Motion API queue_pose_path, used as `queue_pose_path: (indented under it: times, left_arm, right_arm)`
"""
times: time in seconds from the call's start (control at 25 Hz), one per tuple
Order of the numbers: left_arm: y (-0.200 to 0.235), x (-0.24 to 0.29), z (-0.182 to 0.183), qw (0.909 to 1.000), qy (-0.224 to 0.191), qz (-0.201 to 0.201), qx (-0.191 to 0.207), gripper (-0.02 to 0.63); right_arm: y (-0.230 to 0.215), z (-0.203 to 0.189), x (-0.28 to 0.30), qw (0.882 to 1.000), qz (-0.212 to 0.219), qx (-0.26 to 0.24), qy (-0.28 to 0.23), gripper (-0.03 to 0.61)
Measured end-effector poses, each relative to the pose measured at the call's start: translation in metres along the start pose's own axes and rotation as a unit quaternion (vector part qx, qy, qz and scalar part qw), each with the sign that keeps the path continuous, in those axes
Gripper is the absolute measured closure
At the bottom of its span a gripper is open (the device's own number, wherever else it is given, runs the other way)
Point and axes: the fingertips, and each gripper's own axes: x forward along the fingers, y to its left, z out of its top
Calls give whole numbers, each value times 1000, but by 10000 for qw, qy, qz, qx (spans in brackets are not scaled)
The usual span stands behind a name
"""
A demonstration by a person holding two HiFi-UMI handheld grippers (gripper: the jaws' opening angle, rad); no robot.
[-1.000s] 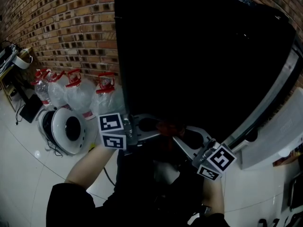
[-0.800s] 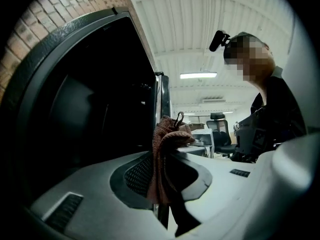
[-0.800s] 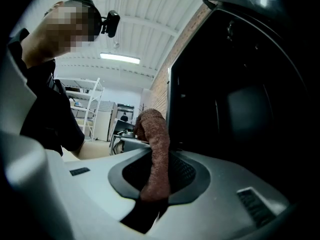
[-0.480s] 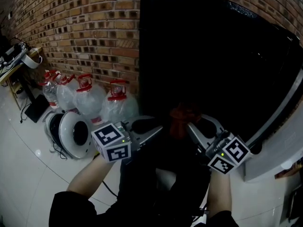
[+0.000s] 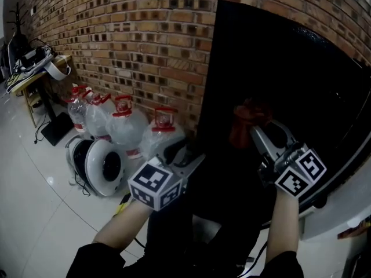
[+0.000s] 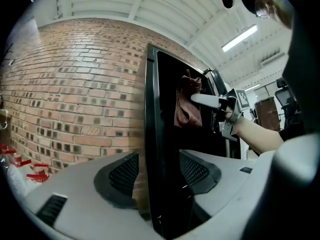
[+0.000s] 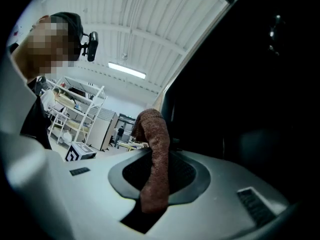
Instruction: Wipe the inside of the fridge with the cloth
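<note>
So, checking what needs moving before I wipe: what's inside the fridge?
Only blackness shows inside the fridge; the cloth, pinched in the right gripper, is held up against that dark. Any shelves or contents are lost in it.

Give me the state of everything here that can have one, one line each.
left gripper: open, jaws have just been opening; the fridge's black edge stands between them, ungripped.
right gripper: shut on the cloth.
cloth: bunched, hanging from the right gripper's jaws.
fridge: upright by the brick wall; too dark to see inside.
water jugs: upright, red caps on.
</note>
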Motion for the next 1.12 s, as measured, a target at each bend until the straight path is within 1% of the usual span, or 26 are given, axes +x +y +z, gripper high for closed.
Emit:
queue_pose_path:
  times: [0.08,0.12,0.2,0.28,0.36,0.4,0.48,0.56,0.6,0.64,0.72,0.76,0.84,0.88,0.92,1.04,1.12]
  left_arm:
    - [5,11,12,9999,-164,10,-49,277]
    - [7,19,18,9997,-212,-27,-75,263]
    - [9,34,23,9996,-195,-99,-170,210]
    - [11,46,18,9997,-176,-24,-184,209]
    - [13,55,13,9995,-249,164,-72,210]
    - [13,58,12,9993,-287,222,0,216]
    - [13,62,12,9991,-287,252,164,216]
    - [13,65,11,9990,-239,254,272,244]
    - [14,68,11,9990,-212,261,295,250]
    - [15,70,11,9990,-185,267,306,274]
    - [17,72,12,9990,-140,260,325,276]
    - [18,73,12,9990,-123,255,352,276]
    - [18,74,13,9986,-107,267,435,281]
    - [17,74,14,9984,-110,283,474,312]
    - [17,74,15,9982,-115,300,508,319]
    - [16,74,16,9976,-89,335,593,319]
    - [15,74,14,9977,-90,337,588,329]
  right_arm:
    - [-5,11,12,9999,-5,-149,-3,493]
    - [-8,17,18,9997,0,-235,-3,492]
    - [-14,26,31,9994,18,-346,-32,492]
    - [-23,34,43,9993,-5,-379,-77,492]
    - [-31,45,52,9991,-23,-389,-177,492]
    - [-34,54,56,9990,33,-364,-264,493]
    - [-36,71,63,9982,311,-213,-468,492]
    - [-34,84,67,9959,670,-20,-601,494]
    - [-33,88,69,9945,845,56,-621,493]
    - [-32,91,72,9929,1013,108,-621,494]
    - [-31,94,79,9897,1286,162,-612,494]
    - [-32,96,82,9888,1348,182,-618,494]
    - [-41,98,90,9894,1287,201,-641,494]
    - [-48,100,94,9901,1227,203,-655,494]
    - [-53,101,98,9902,1201,209,-675,494]
    - [-64,105,106,9880,1290,262,-807,494]
    - [-71,106,108,9882,1199,252,-916,494]
